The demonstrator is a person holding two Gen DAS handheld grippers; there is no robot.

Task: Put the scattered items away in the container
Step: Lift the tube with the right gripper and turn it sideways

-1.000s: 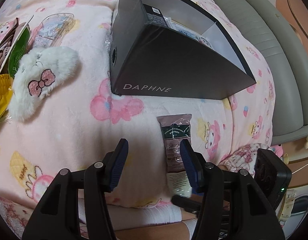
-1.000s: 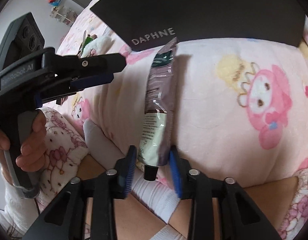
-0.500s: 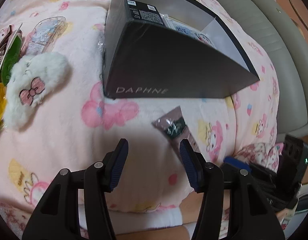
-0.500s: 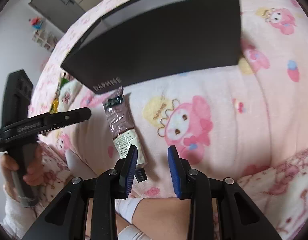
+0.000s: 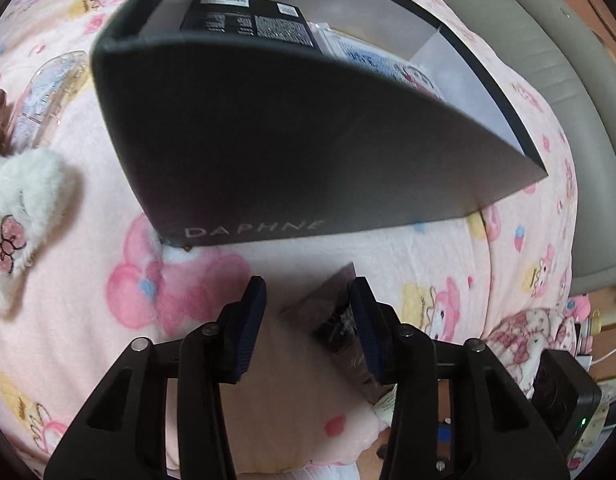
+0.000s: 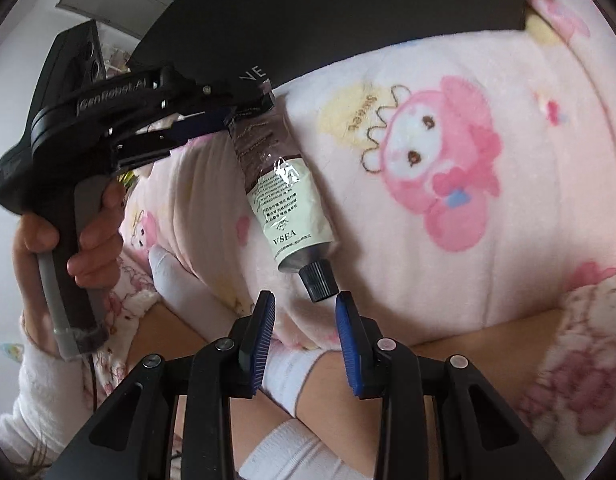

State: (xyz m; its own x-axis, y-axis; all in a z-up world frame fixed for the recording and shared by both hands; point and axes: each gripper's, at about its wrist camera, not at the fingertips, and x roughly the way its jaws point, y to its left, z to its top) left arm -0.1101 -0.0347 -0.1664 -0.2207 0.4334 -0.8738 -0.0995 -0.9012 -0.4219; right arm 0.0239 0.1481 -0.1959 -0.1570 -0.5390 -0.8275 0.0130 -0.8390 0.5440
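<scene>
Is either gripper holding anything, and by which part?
Nothing is held yet. The left gripper, jaws just closing, straddles the tube at its flat end without pinching; the right gripper, also closing, is empty behind the cap.

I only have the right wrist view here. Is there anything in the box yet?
Observer: Yes. The left wrist view shows a black carton and clear packets inside the box.
Operator: Anything loose besides the tube?
Observer: A white plush with a pink bow lies left of the box.
Operator: Does the left gripper have the tube's flat end?
Observer: Not yet. Its jaws have just been closing, and the flat end lies between the pads, but one pad is clear of it.
</scene>
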